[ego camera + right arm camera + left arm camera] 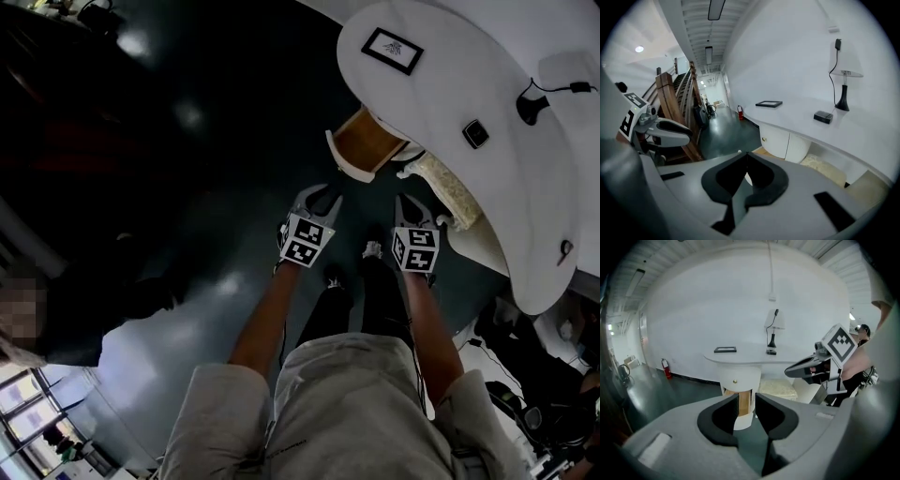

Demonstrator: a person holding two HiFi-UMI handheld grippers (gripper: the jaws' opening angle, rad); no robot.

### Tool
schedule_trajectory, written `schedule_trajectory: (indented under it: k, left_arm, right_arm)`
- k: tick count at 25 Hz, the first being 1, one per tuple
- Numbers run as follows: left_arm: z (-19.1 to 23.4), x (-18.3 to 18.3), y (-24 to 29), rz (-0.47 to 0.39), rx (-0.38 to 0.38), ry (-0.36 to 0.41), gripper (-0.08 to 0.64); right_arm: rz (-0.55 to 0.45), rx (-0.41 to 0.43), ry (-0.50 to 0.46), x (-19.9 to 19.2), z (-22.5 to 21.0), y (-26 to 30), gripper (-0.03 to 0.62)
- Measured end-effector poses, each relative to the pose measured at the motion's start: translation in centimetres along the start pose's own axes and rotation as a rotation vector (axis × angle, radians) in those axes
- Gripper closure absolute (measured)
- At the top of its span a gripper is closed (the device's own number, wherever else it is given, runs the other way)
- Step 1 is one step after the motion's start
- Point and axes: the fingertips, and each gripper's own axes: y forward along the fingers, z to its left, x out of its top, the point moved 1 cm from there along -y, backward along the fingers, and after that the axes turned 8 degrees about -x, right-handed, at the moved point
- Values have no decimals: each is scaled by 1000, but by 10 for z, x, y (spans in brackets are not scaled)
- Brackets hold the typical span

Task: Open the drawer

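hanging short of the rounded white drawer [744,377] under the table [740,356], my left fingers [719,420] wide and empty, right fingers [764,178] pressed together, i'd pinch its small brass knob [735,380]; it looks light, rigid.

Ahead of the left gripper [319,197], a stretch of bare dark floor [206,178] lies between it and the open drawer [361,141], which juts out from under the white tabletop [469,75] toward the near left. The tabletop overhangs everything on the right and blocks any approach from above. Just right of the drawer, a cushioned seat [448,192] stands close in front of the right gripper [413,208]. Left of the drawer the floor lies open as far as a person in dark clothes [94,309] at the near left.
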Motion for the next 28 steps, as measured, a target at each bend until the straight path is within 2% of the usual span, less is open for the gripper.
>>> schedule_trajectory:
  k: [3,6,10,13,18,22,25,28]
  left_arm:
    - [-14,13,-29,-2,6,29,453]
    - [-32,19,-52,-21,10,8,453]
    - [-52,20,-82,-69,27,-44,453]
    - [-63,24,-104,-117,48,-76,453]
    - [-80,16,-126,-189,80,-142,453]
    - [-91,6,-127,-189,99,-183,453]
    - [-99,2,-128,-166,94,-159,453]
    - [-101,2,-129,-161,85,-135,453]
  right_arm:
    - [-10,11,-38,14,9,-30,576]
    - [-21,-21,-60,20,-1,-58,577]
    - [-30,-78,-23,22,-12,-86,577]
    - [-41,-96,12,23,-3,-99,577]
    - [-64,-76,-3,11,32,-117,577]
    - [-74,-54,-15,-2,46,-132,577]
    - [-70,-37,-1,-12,56,-141,577]
    - [-76,-3,-31,-17,70,-145,577]
